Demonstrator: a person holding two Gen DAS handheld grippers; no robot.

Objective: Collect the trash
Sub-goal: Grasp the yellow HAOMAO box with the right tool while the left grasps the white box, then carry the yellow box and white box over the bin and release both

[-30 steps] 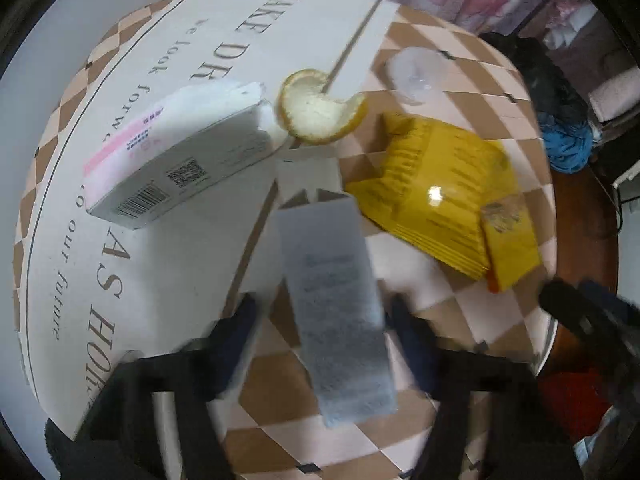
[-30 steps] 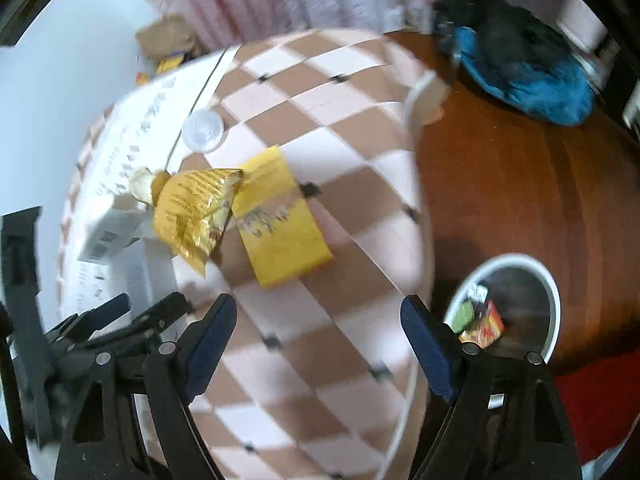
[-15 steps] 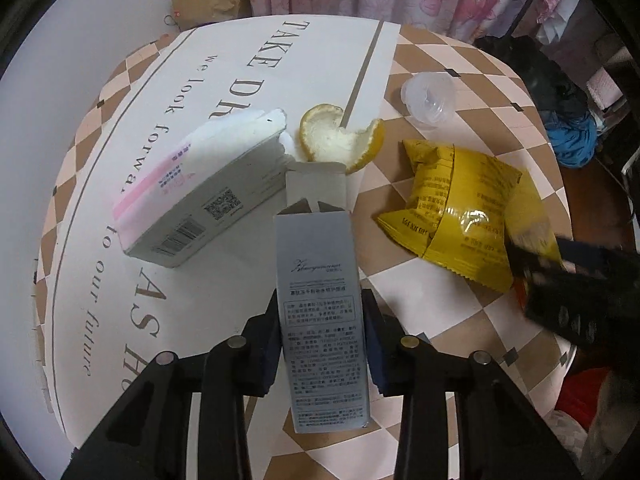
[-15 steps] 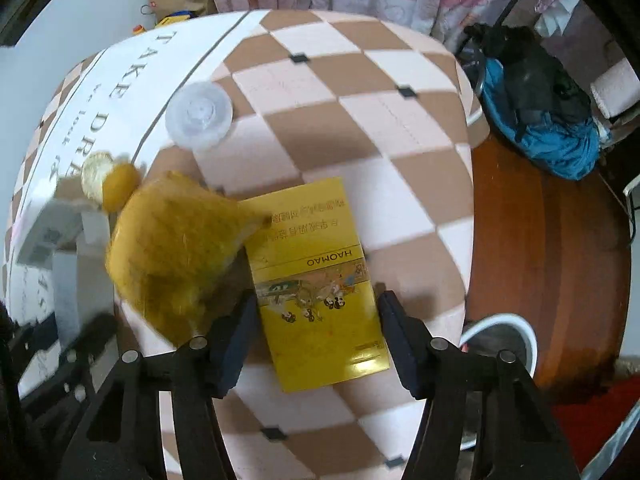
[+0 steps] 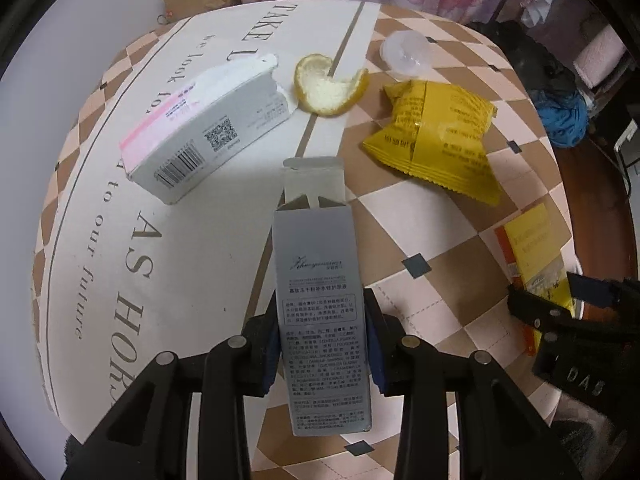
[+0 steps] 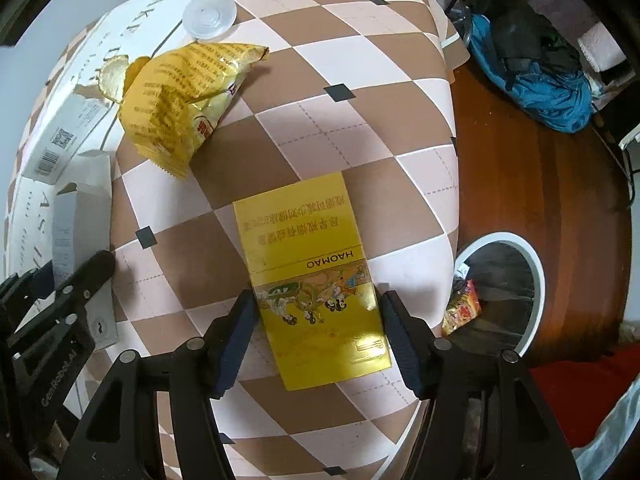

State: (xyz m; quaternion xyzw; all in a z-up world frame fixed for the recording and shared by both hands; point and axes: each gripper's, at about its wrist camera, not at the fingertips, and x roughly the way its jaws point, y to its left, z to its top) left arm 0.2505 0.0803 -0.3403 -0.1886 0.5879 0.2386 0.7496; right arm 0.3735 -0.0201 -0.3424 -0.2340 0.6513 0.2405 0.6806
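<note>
- Our left gripper [image 5: 323, 340] has its fingers [image 5: 269, 350] pressed against both long sides of the grey carton [image 5: 320, 312], gripping its near half.
- The carton's long axis runs straight away from us along the fingers, its opened flap end pointing toward the orange peel [image 5: 328, 86].
- Our right gripper [image 6: 318, 336] brackets the yellow cigarette box [image 6: 316, 280] lying flat on the tabletop [image 6: 360, 128]; its fingers [image 6: 236, 336] sit narrowly beside the box's long edges, and we cannot tell whether they touch.
- The box's long axis also points away from us, slightly angled left.
- Only the right wrist view shows the white bin [image 6: 532, 264] on the floor beside the tabletop, with a wrapper inside.
- Only the left wrist view shows the pink-and-white box [image 5: 208, 128] in full.
</note>
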